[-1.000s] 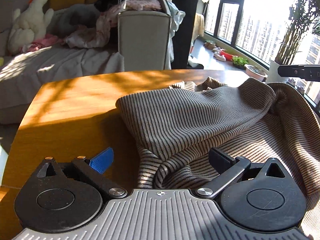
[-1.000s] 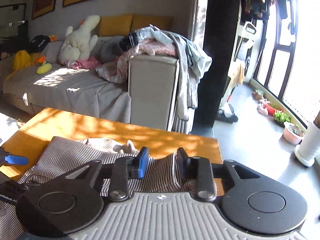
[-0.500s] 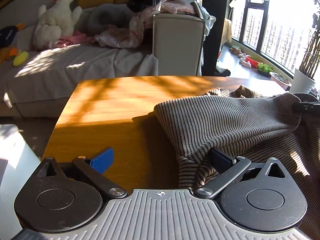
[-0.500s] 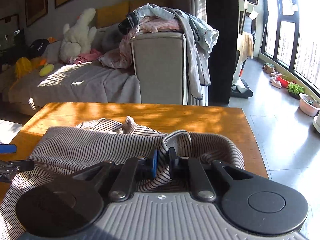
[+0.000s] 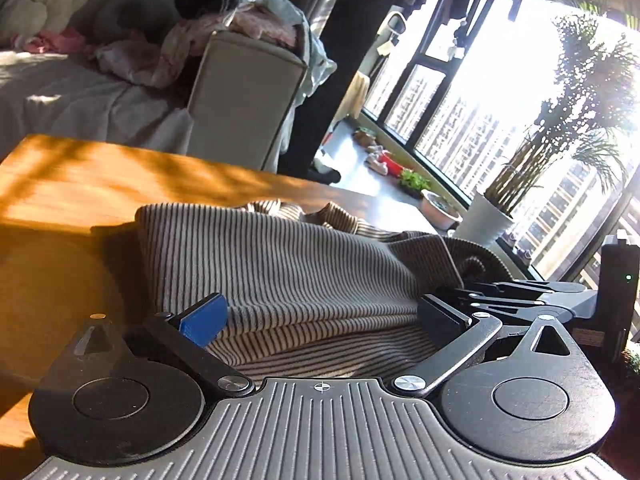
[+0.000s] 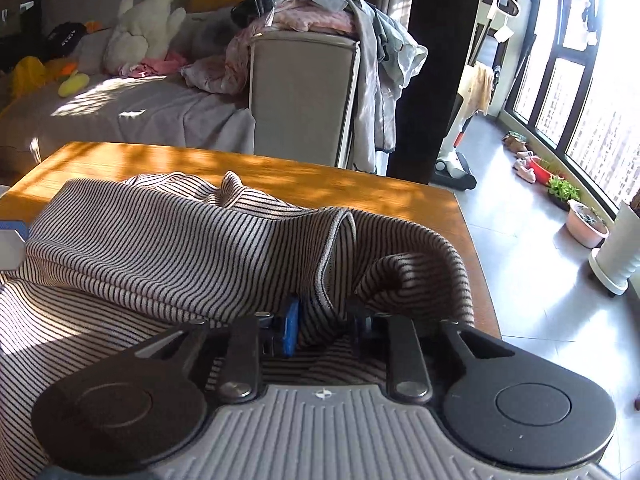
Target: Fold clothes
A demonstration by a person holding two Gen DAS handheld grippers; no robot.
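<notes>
The striped garment (image 6: 168, 248) lay on the wooden worktop (image 6: 280, 168), its near part doubled over the rest, so one fold looked to be under way but not pressed flat. The right hand-held gripper (image 6: 324, 320) was clenched on a bunched edge of the cloth, which rose in a loose hump above the fingers. The left hand-held gripper (image 5: 320, 316) stood with its jaws spread wide, the layered edge of the garment (image 5: 304, 280) lying between them ungripped. By my judgement the task was only partly done: the doubled layer needed laying down and smoothing, and further folds remained to make a compact bundle.
</notes>
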